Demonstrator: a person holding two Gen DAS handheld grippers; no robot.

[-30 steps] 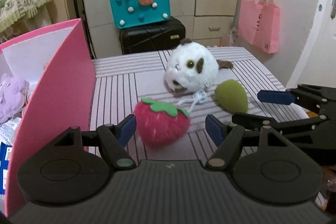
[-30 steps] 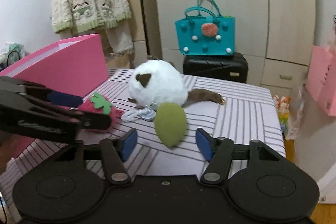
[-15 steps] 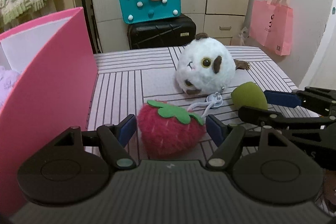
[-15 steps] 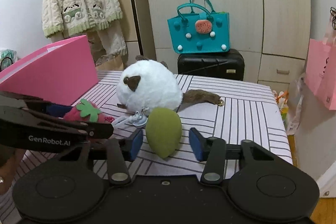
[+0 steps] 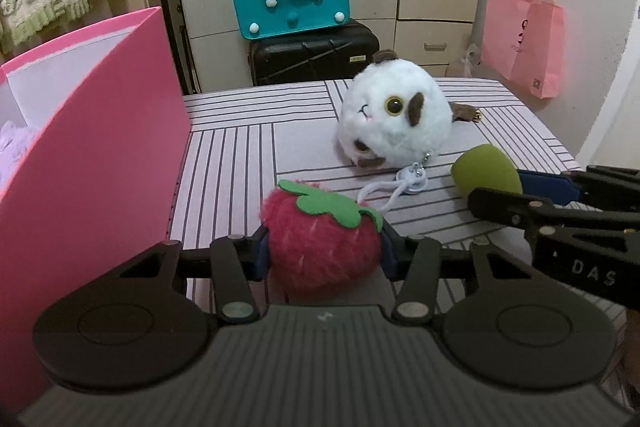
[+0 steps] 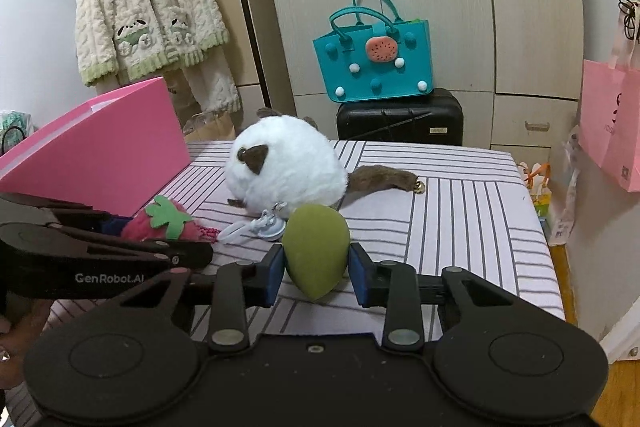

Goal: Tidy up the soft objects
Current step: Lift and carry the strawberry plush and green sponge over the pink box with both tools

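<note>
Now, per view:
left gripper [image 5: 322, 255]: jaws closing, pads pressed on plush strawberry [image 5: 320, 235], on striped tabletop [image 5: 240, 155]
right gripper [image 6: 316, 273]: jaws closing, pads touching green sponge [image 6: 316, 247]
left wrist only: owl plush [image 5: 394, 125] face, pink box [image 5: 92, 163] interior
right wrist only: cardigan [image 6: 148, 7]

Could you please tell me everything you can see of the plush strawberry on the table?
The plush strawberry is a fuzzy red ball with pale flecks and a green felt leaf cap on top. It lies on the striped table, near the pink box. The left gripper is closing on it, its blue pads pressing both sides.
</note>
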